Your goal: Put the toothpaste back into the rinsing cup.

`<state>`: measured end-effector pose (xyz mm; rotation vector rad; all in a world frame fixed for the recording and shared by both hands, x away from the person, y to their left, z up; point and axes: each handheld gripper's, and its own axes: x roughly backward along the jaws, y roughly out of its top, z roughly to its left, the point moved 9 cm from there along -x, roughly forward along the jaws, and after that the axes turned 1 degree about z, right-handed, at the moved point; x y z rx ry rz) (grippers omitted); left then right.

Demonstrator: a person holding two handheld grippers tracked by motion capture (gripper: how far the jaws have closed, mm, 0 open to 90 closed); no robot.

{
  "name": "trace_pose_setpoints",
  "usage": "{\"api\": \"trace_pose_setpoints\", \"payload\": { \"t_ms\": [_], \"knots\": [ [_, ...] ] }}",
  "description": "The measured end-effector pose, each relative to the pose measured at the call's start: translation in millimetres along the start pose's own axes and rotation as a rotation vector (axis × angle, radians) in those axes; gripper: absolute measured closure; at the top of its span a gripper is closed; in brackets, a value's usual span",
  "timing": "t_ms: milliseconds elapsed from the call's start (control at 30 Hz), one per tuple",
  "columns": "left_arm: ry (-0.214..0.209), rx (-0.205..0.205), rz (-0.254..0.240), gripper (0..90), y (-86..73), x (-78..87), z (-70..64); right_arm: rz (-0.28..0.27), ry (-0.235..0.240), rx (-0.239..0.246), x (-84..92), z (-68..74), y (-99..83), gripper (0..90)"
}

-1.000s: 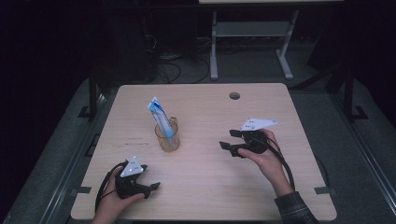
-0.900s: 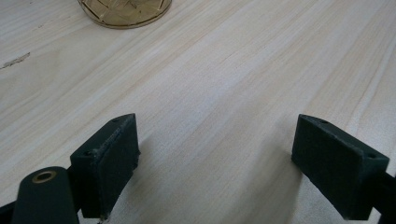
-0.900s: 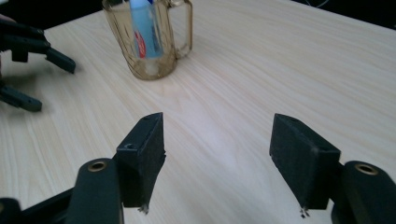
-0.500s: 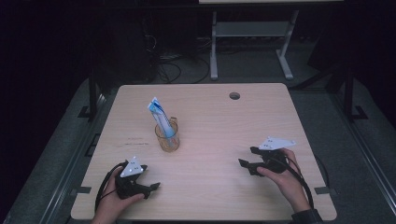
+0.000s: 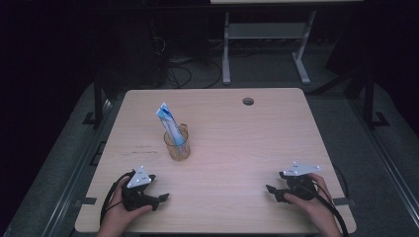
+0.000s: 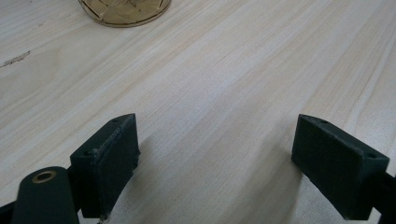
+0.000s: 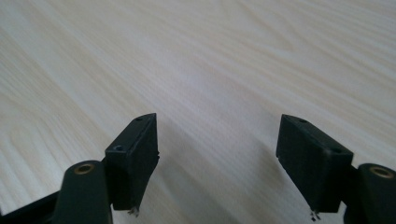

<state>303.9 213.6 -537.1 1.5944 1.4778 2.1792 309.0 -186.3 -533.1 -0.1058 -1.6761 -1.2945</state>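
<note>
A clear amber cup (image 5: 177, 146) stands left of the middle of the light wooden table (image 5: 257, 143), with a blue and white tube (image 5: 167, 118) upright in it. My left gripper (image 5: 160, 200) rests near the front left edge, open and empty, pointing right; its own view (image 6: 215, 154) has bare wood between the jaws and the cup's base (image 6: 123, 11) ahead. My right gripper (image 5: 274, 182) sits low near the front right edge, pointing left. Its jaws have just been opening and stand open (image 7: 217, 154) over bare wood, with nothing between them.
A round cable hole (image 5: 248, 101) lies near the table's far edge. Behind the table stand a white metal frame (image 5: 262, 34) and loose cables on the dark floor. Black cables trail from both grippers by the front edge.
My right gripper has come back and down from the table's right middle to the front right edge. The left gripper, cup and tube have stayed put.
</note>
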Motion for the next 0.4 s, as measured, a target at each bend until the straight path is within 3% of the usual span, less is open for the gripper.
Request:
{"api": "trace_pose_setpoints", "payload": {
  "t_ms": [133,400],
  "knots": [
    [0.0,-0.001,0.001,14.0,-0.1,0.0,0.0,0.025,-0.02,0.026,-2.4,-1.1,-6.2,25.6],
    [0.005,0.003,0.002,13.5,-0.3,0.2,0.3,-0.02,-0.014,0.007,-2.1,-2.8,-9.5,21.1]
  ]
}}
